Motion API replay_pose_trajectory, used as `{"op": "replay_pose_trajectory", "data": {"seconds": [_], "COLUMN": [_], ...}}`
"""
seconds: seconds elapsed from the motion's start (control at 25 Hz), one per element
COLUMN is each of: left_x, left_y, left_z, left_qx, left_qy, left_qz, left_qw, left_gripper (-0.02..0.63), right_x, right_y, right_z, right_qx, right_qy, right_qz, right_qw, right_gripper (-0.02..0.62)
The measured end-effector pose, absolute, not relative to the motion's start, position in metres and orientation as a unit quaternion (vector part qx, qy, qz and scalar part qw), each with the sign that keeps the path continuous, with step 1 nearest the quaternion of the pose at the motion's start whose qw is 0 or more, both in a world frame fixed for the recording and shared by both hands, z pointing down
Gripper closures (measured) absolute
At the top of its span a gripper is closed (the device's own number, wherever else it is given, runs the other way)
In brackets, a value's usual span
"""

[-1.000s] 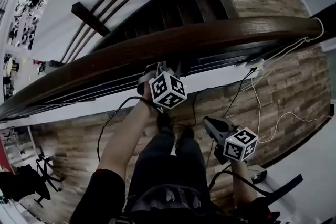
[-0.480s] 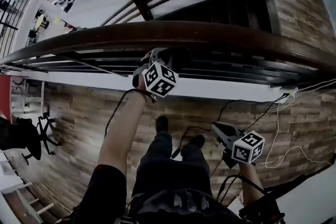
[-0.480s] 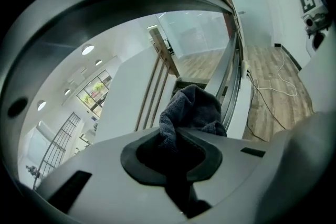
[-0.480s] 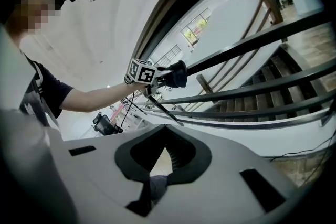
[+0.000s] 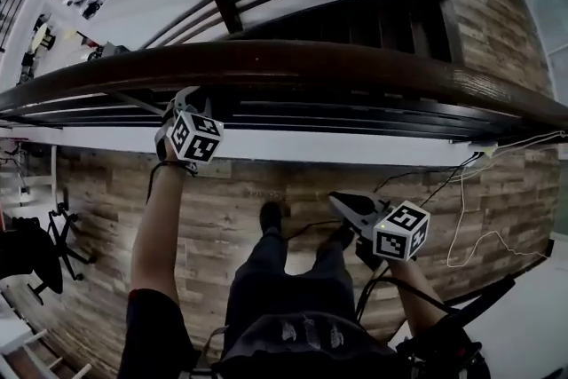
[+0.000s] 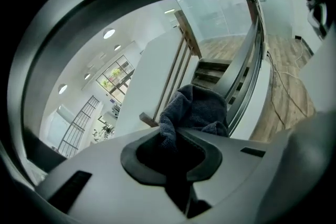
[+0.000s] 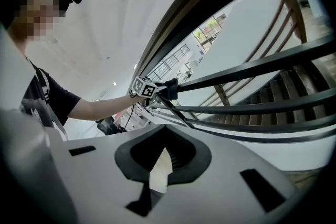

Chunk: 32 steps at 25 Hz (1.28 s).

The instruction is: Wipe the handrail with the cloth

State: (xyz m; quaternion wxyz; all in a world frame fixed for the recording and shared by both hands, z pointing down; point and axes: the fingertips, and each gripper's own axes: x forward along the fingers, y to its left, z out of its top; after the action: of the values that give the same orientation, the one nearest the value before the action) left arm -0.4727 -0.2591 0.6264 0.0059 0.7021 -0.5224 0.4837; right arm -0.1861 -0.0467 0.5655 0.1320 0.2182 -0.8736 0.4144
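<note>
The dark brown handrail runs in a long curve across the head view. My left gripper reaches up to its near side, left of centre, shut on a dark grey cloth that bunches out past the jaws beside the rail. In the right gripper view the same cloth lies against the handrail. My right gripper hangs lower, away from the rail and above the floor. Its jaws are drawn together and hold nothing.
Thin dark rails run beneath the handrail, with stair steps beyond them. A power strip with trailing cables lies at the right on the wood floor. An office chair stands at the far left. My shoes are below the rail.
My left gripper has slid left along the handrail with the cloth still in it. The right gripper followed leftward at its lower height.
</note>
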Motion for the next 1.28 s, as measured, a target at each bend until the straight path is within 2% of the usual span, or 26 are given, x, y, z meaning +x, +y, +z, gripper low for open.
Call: {"op": "replay_pose_trajectory", "data": {"seconds": [0.28,0.52,0.64,0.8,0.96,1.04,1.28], "left_x": [-0.604,-0.58,-0.575,-0.514,-0.42,-0.384,-0.304], "left_y": [-0.264,-0.234,-0.239,-0.176,-0.081,-0.036,0.08], "left_z": [0.631,0.638,0.603,0.523,0.422,0.383,0.349], "left_qx": [0.633,0.63,0.637,0.719,0.853,0.886,0.908], "left_qy": [-0.519,-0.521,-0.545,-0.576,-0.497,-0.454,-0.414], "left_qz": [0.574,0.575,0.544,0.39,0.159,0.086,0.064], "left_qw": [-0.025,-0.017,-0.017,-0.016,0.024,0.042,0.015], "left_gripper": [0.564,0.565,0.565,0.565,0.563,0.563,0.563], "right_x": [-0.287,-0.275,-0.278,-0.259,-0.241,-0.235,-0.214], "right_y": [-0.041,0.001,-0.012,0.0,0.011,0.02,0.076], "right_z": [0.567,0.536,0.5,0.472,0.438,0.42,0.4], "right_qx": [0.199,0.204,0.218,0.242,0.256,0.261,0.252], "right_qy": [-0.882,-0.899,-0.911,-0.915,-0.92,-0.924,-0.932], "right_qz": [0.384,0.338,0.304,0.297,0.288,0.273,0.259], "right_qw": [0.187,0.189,0.174,0.129,0.072,0.057,0.038], "right_gripper": [0.594,0.594,0.594,0.594,0.594,0.594,0.594]}}
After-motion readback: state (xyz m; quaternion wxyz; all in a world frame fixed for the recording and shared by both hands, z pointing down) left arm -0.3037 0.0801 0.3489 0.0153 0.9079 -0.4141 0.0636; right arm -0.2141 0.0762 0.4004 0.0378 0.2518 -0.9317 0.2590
